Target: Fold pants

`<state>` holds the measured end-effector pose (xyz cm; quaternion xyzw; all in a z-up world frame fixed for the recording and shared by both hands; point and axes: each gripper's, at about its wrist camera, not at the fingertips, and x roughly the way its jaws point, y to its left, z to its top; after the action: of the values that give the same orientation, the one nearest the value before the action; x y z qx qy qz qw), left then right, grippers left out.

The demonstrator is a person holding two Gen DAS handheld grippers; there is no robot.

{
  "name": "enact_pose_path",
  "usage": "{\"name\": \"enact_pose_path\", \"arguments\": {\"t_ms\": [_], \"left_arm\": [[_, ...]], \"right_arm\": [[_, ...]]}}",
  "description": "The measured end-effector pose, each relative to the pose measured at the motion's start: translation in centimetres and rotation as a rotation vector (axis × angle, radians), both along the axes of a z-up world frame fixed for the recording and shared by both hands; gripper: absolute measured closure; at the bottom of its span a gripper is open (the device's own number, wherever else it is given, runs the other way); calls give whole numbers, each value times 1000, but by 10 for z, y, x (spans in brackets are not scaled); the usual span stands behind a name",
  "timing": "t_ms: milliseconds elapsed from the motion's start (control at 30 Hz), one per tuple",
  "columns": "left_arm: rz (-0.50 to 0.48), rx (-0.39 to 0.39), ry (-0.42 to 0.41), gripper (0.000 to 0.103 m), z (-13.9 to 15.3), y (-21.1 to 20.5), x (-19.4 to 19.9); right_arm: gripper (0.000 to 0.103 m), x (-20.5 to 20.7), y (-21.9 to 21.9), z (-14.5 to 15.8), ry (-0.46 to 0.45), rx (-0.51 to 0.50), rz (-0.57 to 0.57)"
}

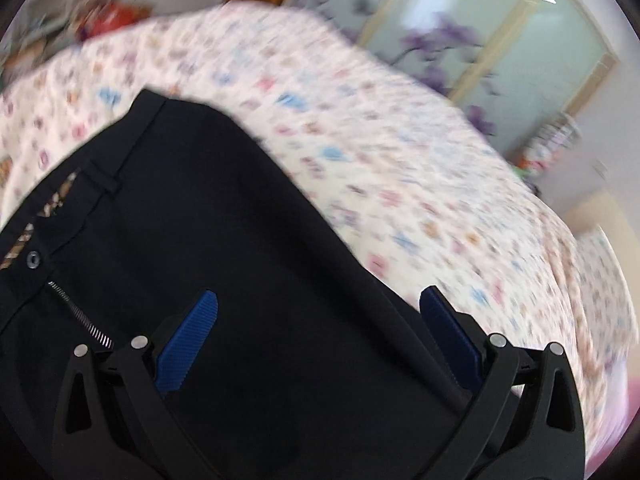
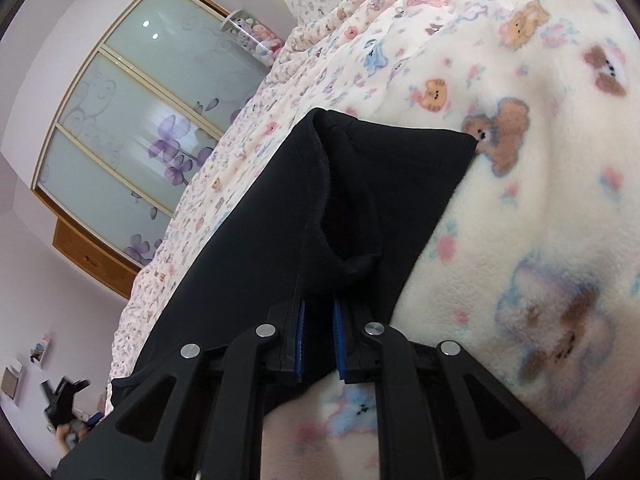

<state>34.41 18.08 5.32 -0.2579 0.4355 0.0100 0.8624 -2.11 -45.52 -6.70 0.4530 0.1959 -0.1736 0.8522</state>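
Note:
The dark navy pants point(image 1: 208, 208) lie on a bed. The left wrist view shows their waistband, a button point(image 1: 33, 259) and an open zipper point(image 1: 80, 314). My left gripper point(image 1: 318, 316) is open, its blue pads spread wide just above the pants' upper part. In the right wrist view the leg end of the pants point(image 2: 320, 208) stretches away from me. My right gripper point(image 2: 319, 312) is shut on a fold of the pants' fabric near the cuffs.
A cream fleece blanket point(image 2: 520, 200) with bear prints covers the bed point(image 1: 380, 168). A wardrobe with frosted sliding doors and purple flowers point(image 2: 132, 140) stands beyond the bed. The left gripper in a hand point(image 2: 64, 404) shows at the far lower left.

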Motion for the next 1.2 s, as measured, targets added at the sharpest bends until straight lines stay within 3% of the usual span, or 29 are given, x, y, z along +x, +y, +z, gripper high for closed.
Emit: {"name": "enact_pose_path", "arguments": {"t_ms": [200,367,433,500,800,1000,1200], "left_arm": [[146,-50,96,4,-33,20,46],[183,-78,115,42,-54,20,59],[156,-80,95,79,-54,18,58],[139,-114,80,96,-54,17,55],[116,-31,-45,97,-5,15,-4],[59,-7,-130,97,32,26,-83],[43,-22,-179,97,39,39,-168]], "right_arm": [[91,4,-1,-2,-21,5,17],[91,3,0,-2,-38,9,27],[90,2,1,-3,-42,11,30],[90,2,1,-3,-44,11,31],[90,1,0,-4,-50,18,32],[91,-3,-4,-4,-57,55,35],[91,-5,-24,17,-69,130,35]]}}
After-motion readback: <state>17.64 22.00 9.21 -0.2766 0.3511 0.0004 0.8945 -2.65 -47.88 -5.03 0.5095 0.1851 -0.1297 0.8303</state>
